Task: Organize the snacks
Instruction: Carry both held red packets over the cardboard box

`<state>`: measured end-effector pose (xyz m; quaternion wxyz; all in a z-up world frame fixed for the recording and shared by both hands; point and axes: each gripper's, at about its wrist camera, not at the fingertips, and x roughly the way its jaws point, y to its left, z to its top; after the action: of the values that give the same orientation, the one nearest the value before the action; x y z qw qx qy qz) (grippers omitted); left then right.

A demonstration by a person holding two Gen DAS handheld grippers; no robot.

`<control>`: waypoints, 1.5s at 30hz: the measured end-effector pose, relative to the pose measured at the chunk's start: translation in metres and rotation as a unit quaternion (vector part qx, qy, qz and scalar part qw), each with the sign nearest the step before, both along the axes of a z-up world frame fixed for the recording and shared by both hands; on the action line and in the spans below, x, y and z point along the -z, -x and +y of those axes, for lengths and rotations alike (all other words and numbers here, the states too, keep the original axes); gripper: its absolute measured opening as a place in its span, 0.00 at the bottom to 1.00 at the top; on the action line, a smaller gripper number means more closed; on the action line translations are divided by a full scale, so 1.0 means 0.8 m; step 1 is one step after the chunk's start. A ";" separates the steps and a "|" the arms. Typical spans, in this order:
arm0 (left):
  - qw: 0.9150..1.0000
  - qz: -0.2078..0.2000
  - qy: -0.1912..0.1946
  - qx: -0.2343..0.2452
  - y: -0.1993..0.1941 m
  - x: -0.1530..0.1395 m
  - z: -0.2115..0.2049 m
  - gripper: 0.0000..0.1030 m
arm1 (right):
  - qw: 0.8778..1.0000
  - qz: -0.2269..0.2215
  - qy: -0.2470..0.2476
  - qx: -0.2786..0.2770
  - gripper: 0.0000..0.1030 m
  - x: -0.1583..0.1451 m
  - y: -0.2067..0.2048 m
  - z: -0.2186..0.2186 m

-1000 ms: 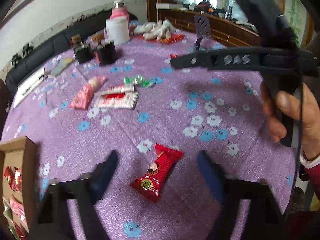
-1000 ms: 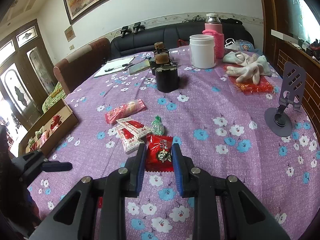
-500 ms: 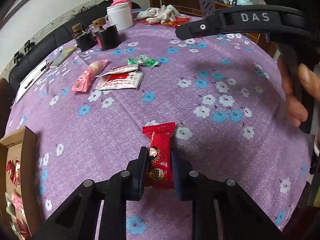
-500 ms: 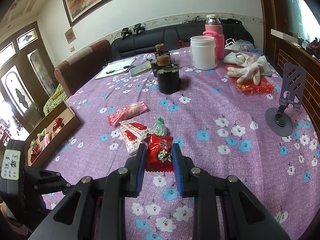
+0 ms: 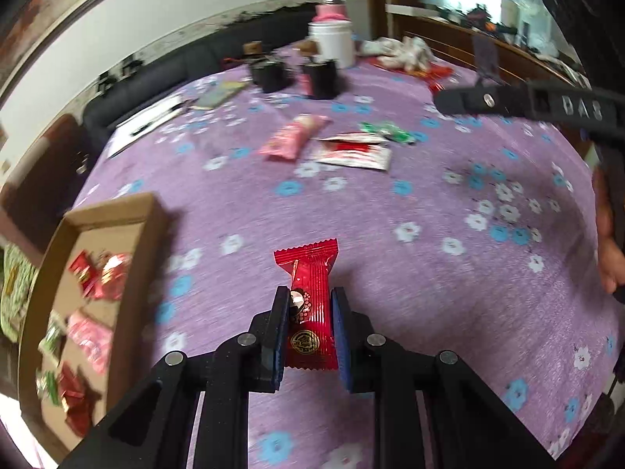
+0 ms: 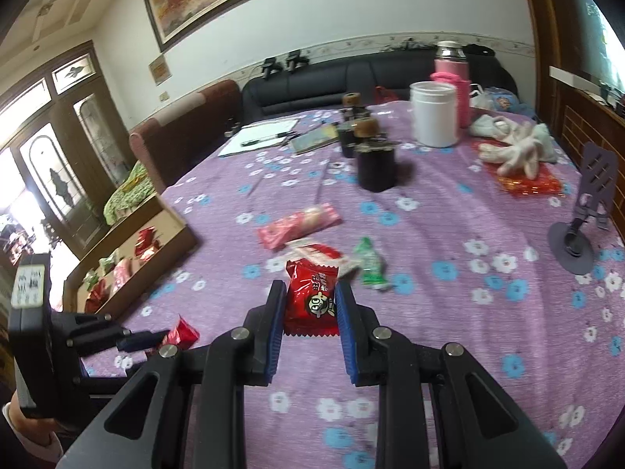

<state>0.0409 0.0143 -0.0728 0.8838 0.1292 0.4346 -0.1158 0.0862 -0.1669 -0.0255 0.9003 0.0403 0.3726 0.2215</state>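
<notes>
My left gripper (image 5: pixel 310 297) is shut on a long red snack packet (image 5: pixel 310 293) held over the purple flowered tablecloth (image 5: pixel 390 273). The cardboard box (image 5: pixel 148 211) with several snacks inside lies to its left. My right gripper (image 6: pixel 310 293) is shut on a square red snack packet (image 6: pixel 310 297) with a cartoon face. In the right wrist view the left gripper (image 6: pixel 160 338) shows at lower left with its red packet (image 6: pixel 181 332), near the box (image 6: pixel 172 234). A pink packet (image 5: pixel 293 138), red-and-white packets (image 5: pixel 351 150) and a green packet (image 5: pixel 386 131) lie mid-table.
Dark jars (image 6: pixel 375 166), a white tub (image 6: pixel 433 113), a pink flask (image 6: pixel 453 74), white gloves (image 6: pixel 515 148) and a phone stand (image 6: pixel 582 230) stand at the far and right side. A notebook (image 6: pixel 261 136) lies at the back; a black sofa (image 6: pixel 351 78) sits behind the table.
My left gripper closed on the long red packet and swung left with it toward the cardboard box. My right gripper kept its grip on the square red packet and lifted slightly.
</notes>
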 end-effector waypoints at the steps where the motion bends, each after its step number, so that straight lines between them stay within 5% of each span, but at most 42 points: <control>1: 1.000 -0.002 0.001 -0.007 0.001 -0.001 0.007 0.20 | 1.000 0.001 -0.001 -0.007 0.24 0.001 0.001 0.009; 19: 0.987 -0.051 0.002 -0.153 0.048 -0.036 0.154 0.21 | 0.993 0.002 -0.003 -0.121 0.24 0.002 0.031 0.158; 45: 0.968 -0.059 -0.005 -0.243 0.067 -0.036 0.258 0.21 | 0.974 -0.008 0.000 -0.224 0.24 -0.007 0.033 0.334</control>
<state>-0.0129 0.2210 -0.0436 0.9089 0.0310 0.4003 0.1123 0.0595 0.1001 -0.0200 0.8304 -0.0460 0.3654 0.4180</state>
